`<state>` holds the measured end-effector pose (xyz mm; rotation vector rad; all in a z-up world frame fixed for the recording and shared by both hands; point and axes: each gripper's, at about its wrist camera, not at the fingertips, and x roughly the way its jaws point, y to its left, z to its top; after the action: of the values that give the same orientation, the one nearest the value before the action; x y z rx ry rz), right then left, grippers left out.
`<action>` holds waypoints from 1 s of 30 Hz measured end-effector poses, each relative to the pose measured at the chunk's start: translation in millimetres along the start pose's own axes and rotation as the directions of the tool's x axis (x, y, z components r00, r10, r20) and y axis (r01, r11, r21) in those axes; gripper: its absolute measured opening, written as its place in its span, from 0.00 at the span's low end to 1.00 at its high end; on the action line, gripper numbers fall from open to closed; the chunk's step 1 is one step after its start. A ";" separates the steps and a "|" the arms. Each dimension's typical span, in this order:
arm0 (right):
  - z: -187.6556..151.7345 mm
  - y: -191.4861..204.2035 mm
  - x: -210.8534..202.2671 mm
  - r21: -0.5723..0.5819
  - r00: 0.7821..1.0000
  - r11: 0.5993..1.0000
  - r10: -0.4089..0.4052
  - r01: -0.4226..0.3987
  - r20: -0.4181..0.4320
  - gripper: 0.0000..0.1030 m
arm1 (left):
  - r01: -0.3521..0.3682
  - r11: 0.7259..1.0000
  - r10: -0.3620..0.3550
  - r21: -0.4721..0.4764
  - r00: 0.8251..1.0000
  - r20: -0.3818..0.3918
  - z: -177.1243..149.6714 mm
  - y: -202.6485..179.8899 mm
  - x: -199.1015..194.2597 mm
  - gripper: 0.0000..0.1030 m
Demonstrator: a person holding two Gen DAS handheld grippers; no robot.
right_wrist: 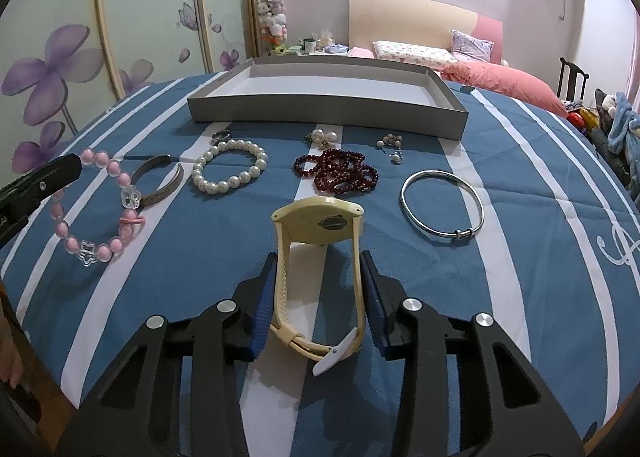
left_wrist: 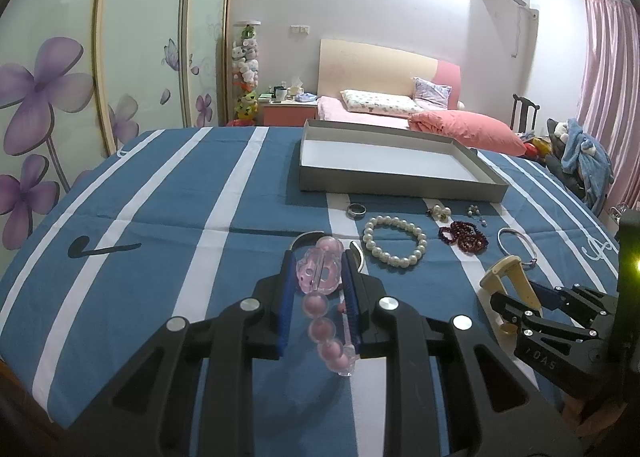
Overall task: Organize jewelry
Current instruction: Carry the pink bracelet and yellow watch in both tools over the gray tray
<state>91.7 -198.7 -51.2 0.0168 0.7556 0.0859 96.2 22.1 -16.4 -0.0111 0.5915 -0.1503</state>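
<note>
Lifting both pieces to the tray [right_wrist: 328,113]: left gripper [left_wrist: 320,277] jaws clamp pink bracelet [left_wrist: 320,269], right gripper [right_wrist: 318,289] jaws narrowed onto watch [right_wrist: 320,257] strap; keep lifts level.

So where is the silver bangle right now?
In the right wrist view the silver bangle lies flat on the blue striped cloth, right of the cream watch, near the dark red bead strand, in front of the grey tray.
</note>
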 end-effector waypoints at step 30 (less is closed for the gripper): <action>40.6 -17.5 -34.0 -0.016 0.979 0.999 -0.023 0.027 0.203 0.39 | 0.042 0.998 -0.048 0.043 0.991 0.129 33.8 -22.6 -19.3 0.22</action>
<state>96.1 -218.4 0.9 -0.0020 0.5503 0.0658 96.0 1.4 23.6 0.0050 0.4584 -0.2038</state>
